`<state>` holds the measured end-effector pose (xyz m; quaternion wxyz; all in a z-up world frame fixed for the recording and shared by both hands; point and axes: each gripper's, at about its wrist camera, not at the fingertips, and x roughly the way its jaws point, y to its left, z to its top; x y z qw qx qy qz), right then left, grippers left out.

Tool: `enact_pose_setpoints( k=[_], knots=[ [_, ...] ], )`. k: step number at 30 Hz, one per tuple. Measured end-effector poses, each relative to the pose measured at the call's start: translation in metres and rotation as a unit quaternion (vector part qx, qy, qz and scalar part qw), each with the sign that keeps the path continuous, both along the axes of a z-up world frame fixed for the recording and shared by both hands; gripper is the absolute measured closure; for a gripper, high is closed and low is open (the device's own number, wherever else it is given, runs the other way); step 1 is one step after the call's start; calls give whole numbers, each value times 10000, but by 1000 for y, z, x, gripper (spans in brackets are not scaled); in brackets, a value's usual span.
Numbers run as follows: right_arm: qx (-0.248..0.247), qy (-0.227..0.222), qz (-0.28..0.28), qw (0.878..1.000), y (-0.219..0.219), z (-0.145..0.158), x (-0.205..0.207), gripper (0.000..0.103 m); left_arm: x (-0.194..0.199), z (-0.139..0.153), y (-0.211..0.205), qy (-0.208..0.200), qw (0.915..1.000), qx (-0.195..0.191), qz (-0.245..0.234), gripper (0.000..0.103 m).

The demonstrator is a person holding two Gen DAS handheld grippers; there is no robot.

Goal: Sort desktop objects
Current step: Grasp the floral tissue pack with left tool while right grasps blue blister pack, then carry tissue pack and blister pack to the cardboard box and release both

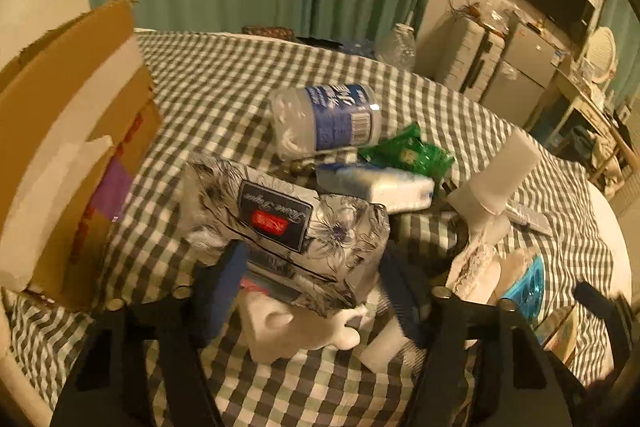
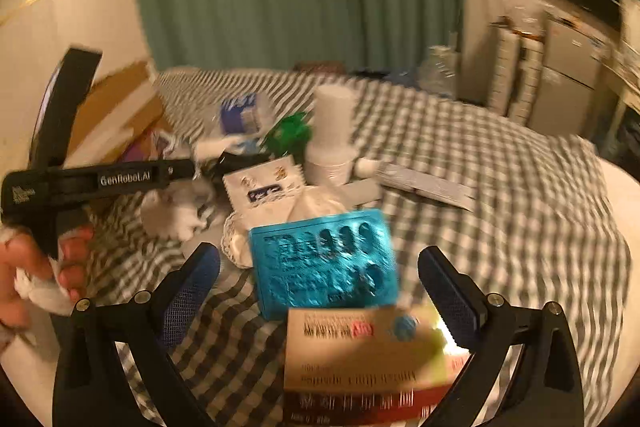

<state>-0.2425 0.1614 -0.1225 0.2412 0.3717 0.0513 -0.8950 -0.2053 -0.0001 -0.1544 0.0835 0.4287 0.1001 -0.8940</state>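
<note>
Clamping, left gripper: blue pads set against both sides of floral tissue pack; pack tilted, near end raised over a white figurine.
Behind the pack: white-and-blue packet, then green packet, then water bottle lying on its side, all close together.
Left of the pack: cardboard box, flaps up, at the cloth's edge.
Right of the pack: paper cups, stacked and leaning.
Right gripper: jaws spread wide, gripping nothing; hovering low, view blurred.
Between its fingers: teal blister pack, with a medicine box nearer the camera and overlapping its near edge; neither touched by the pads.
Underneath: checked cloth covering the whole surface.
Far left of right view: hand on the left gripper's handle.
</note>
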Motion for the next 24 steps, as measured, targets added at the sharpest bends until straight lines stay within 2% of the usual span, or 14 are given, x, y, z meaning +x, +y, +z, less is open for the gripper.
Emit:
enact_pose_setpoints(
  k=[2, 3, 5, 7, 10, 13, 20, 24],
  knots=[
    [235, -183, 61, 9995, -7, -7, -14, 3, -1, 1, 6, -16, 9999, -33, -143, 48],
    [271, -391, 176, 9987, -10, -13, -22, 3, -2, 1, 8, -5, 9998, -74, -181, 49],
    [358, -697, 349, 9963, -15, -22, -31, 3, -1, 2, 10, 29, 9996, -127, -250, 58],
    [711, -802, 430, 9933, -25, -31, -38, 3, 0, 3, 11, 56, 9994, -90, -324, 65],
    [945, -716, 594, 9912, -38, -38, -35, 3, 2, 4, 12, 92, 9992, -78, -380, 75],
    [1373, -562, 556, 9874, -50, -49, -31, 3, 4, 5, 10, 133, 9991, -1, -404, 78],
    [1226, -524, 485, 9899, -50, -38, -22, 4, 10, 14, 0, 235, 9989, 210, -361, 81],
    [969, -322, 293, 9943, -39, -14, -6, 4, 22, 28, -5, 429, 9981, 275, -350, 82]
  ],
)
